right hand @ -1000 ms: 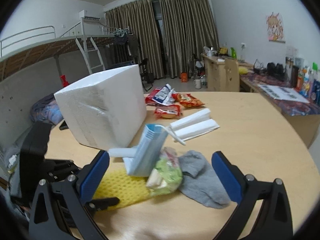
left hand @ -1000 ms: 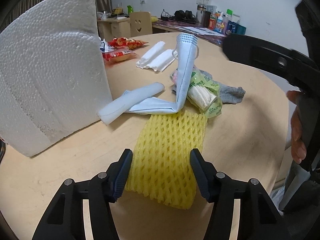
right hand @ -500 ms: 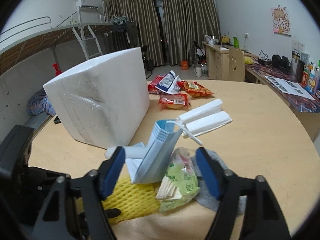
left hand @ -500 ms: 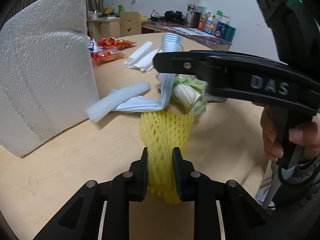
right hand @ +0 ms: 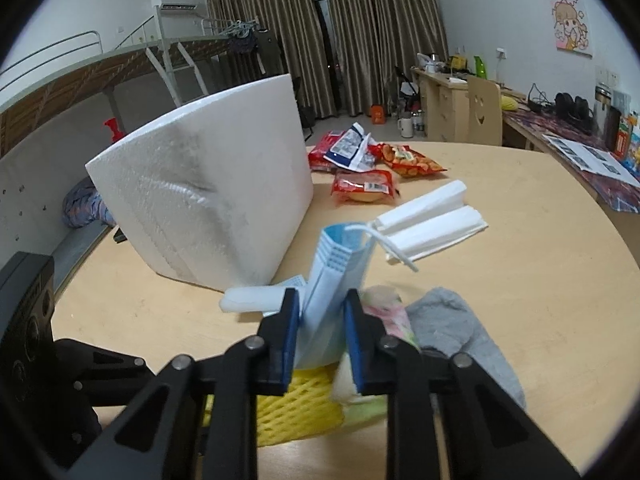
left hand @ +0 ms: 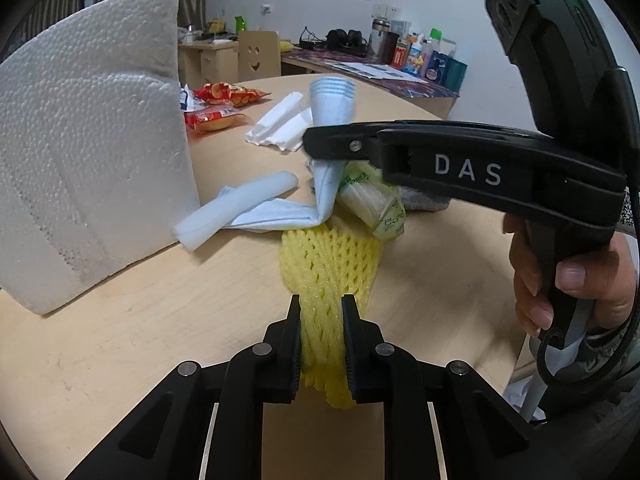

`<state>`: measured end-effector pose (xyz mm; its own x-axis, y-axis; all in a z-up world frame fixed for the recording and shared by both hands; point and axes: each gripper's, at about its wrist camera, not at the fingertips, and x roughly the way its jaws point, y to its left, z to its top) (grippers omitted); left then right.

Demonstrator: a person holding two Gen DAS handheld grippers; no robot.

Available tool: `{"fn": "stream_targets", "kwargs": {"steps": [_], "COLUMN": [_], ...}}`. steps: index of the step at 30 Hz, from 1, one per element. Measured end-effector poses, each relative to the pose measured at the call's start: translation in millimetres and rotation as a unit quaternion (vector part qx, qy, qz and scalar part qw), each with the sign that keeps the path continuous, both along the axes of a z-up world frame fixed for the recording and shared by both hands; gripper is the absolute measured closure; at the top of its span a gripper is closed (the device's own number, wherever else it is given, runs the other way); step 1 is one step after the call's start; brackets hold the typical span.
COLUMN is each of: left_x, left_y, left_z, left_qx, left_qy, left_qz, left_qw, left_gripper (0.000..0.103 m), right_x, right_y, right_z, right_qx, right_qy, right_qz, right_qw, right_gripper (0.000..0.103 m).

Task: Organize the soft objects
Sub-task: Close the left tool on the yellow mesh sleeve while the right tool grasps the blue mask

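We pinch soft things on the table (left hand: 120,320).
Left gripper (left hand: 321,312) closing, squeezes yellow foam net (left hand: 328,256); right gripper (right hand: 319,304) closing, clamps pleated blue mask (right hand: 334,264).

Left gripper (left hand: 320,322) no longer wide around yellow foam net (left hand: 329,256) — jaws closing, pads now pinching it. Net bunched from a flat sheet into a narrow ridge between the pads, far end drawn in too. Right gripper (right hand: 319,318) gone from fully spread to jaws closing on the upright blue face mask (right hand: 334,276), mask squeezed between the blue pads. Green snack bag (left hand: 374,200) and grey sock (right hand: 460,328), earlier framed between the right fingers, now off to the right of them. Right gripper body now fills the upper right of the left wrist view — hand (left hand: 568,280) on its handle larger, nearer.
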<state>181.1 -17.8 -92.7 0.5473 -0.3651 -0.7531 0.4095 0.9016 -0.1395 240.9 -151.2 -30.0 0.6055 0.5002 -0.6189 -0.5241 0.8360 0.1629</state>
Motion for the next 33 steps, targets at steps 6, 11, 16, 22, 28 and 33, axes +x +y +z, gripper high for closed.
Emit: {"fn": "stream_targets", "kwargs": {"steps": [6, 11, 16, 22, 28, 33], "left_x": [-6, -15, -25, -38, -55, -69], "left_y": [3, 11, 21, 32, 42, 44], "left_z": [10, 22, 40, 58, 74, 87], "left_qx": [-0.008, -0.015, -0.018, -0.022, -0.03, -0.029], "left_qy": [-0.024, -0.044, -0.069, -0.096, -0.126, -0.162], "left_qz": [0.002, 0.01, 0.027, 0.045, 0.067, 0.085], "left_qw": [0.9997, 0.9989, 0.9971, 0.9941, 0.9894, 0.9827], "left_gripper": [0.085, 0.085, 0.085, 0.085, 0.085, 0.085], "right_x": [-3, -9, -16, -29, -46, -55], "right_y": [-6, -16, -29, -42, -51, -56], "right_z": [7, 25, 43, 62, 71, 75], "right_qx": [0.015, 0.038, 0.042, 0.054, 0.066, 0.072], "right_qy": [-0.009, -0.032, -0.059, -0.087, -0.108, -0.12], "right_qz": [-0.008, -0.013, -0.03, -0.043, -0.048, -0.05], "right_qw": [1.0, 0.999, 0.997, 0.994, 0.991, 0.989], "right_gripper": [0.097, 0.097, 0.097, 0.097, 0.097, 0.097]}}
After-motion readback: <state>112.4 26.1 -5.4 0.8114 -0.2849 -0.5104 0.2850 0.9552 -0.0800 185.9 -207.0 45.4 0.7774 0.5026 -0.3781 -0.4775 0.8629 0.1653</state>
